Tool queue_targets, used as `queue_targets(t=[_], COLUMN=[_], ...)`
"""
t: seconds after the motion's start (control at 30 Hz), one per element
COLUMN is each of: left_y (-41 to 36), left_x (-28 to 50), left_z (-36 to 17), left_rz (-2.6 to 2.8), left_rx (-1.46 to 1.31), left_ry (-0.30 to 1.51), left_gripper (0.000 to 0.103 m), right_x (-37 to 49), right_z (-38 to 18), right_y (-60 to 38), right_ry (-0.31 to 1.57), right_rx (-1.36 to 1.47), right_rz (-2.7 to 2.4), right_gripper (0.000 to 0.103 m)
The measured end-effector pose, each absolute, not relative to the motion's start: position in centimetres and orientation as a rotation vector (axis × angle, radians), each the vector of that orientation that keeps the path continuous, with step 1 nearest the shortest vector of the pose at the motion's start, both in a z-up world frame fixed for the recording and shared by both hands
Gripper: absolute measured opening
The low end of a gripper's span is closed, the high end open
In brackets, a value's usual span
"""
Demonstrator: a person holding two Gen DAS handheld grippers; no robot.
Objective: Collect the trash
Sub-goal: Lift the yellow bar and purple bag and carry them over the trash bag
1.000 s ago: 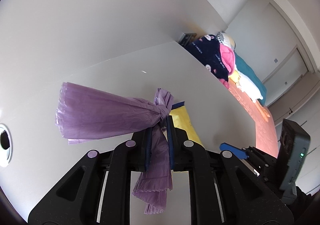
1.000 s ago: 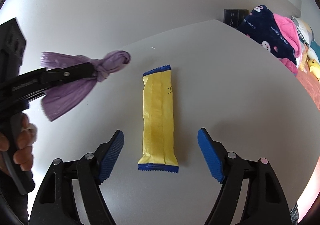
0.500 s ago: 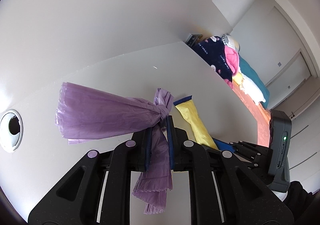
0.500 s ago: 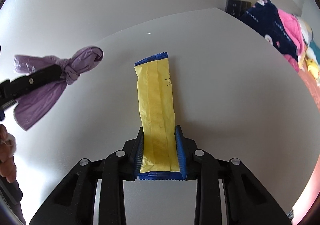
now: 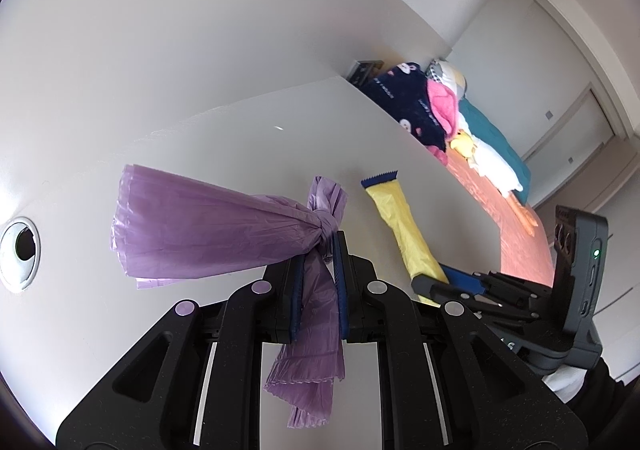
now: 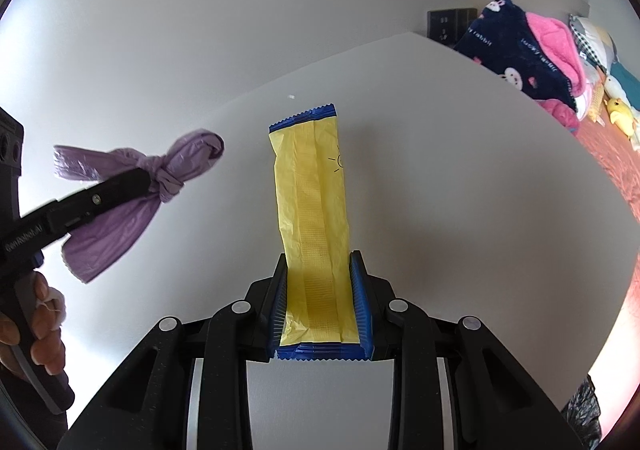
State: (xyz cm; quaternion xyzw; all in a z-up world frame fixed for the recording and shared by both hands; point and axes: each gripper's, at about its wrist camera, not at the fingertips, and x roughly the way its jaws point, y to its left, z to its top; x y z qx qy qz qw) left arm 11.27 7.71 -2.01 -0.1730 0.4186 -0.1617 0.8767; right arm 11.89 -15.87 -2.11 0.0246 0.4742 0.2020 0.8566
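Purple bag [image 5: 224, 234] is clamped by left gripper [image 5: 318, 250] mid-frame; yellow wrapper [image 6: 314, 210] is clamped by right gripper [image 6: 320, 270], lower centre.

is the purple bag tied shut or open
Tied shut: the purple bag is gathered into a knot, and the left gripper is clamped on the plastic just below that knot. Whether anything is inside cannot be told.

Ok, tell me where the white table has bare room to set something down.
Bare: the table between the yellow wrapper and the clothes pile. Also beyond the purple bag, toward the wall. Crowded: between the two tools.
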Motion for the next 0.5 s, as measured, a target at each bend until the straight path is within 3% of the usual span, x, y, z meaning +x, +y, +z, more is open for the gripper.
queue_targets(t=[0.5], left_y=[1.6], left_x=[9.3], left_z=[0.8], left_rz=[-0.474], left_rx=[-0.295], left_ry=[0.859], left_gripper=[0.013], right_x=[6.8], right_z=[2.4], right_y=[-20.6], right_ry=[0.885], right_rx=[0.117], right_rz=[0.399], right_gripper=[0.031])
